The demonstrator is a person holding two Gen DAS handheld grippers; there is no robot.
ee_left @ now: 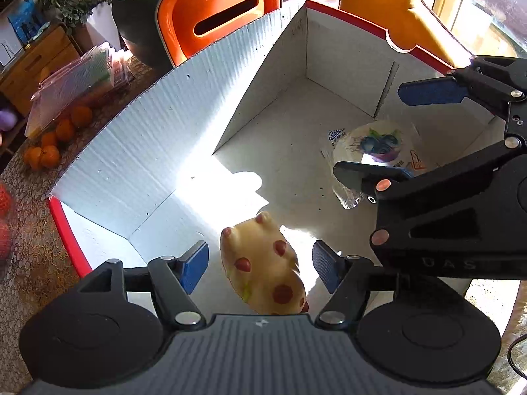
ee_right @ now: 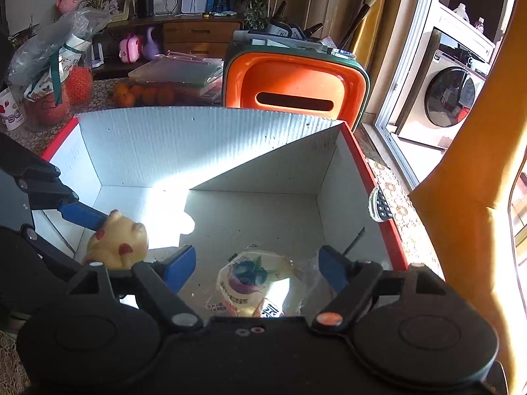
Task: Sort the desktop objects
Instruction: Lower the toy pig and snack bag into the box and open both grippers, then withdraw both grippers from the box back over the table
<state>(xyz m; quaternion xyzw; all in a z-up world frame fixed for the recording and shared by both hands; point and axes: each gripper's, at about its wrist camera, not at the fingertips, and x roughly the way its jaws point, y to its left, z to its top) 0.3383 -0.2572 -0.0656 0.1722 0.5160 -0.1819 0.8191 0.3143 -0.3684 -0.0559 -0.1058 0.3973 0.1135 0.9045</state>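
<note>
Toy point(ee_left: 263, 263) and snack pack point(ee_right: 253, 283) lying in box point(ee_left: 346, 65), each between wide-spread hand-held gripper pads, untouched.
Toy near left wall: likely soft, light; best pinched across body. Pack near right wall: crinkly, slippery; best gripped mid-bulge.

A home living room: washing machine point(ee_right: 449, 97), wooden sideboard point(ee_right: 197, 38), potted plant point(ee_right: 253, 0), oranges point(ee_right: 145, 93).

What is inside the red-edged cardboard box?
Inside the box: a yellow spotted toy and a wrapped blueberry snack. The floor under both, and behind the fingers, is hidden.
</note>
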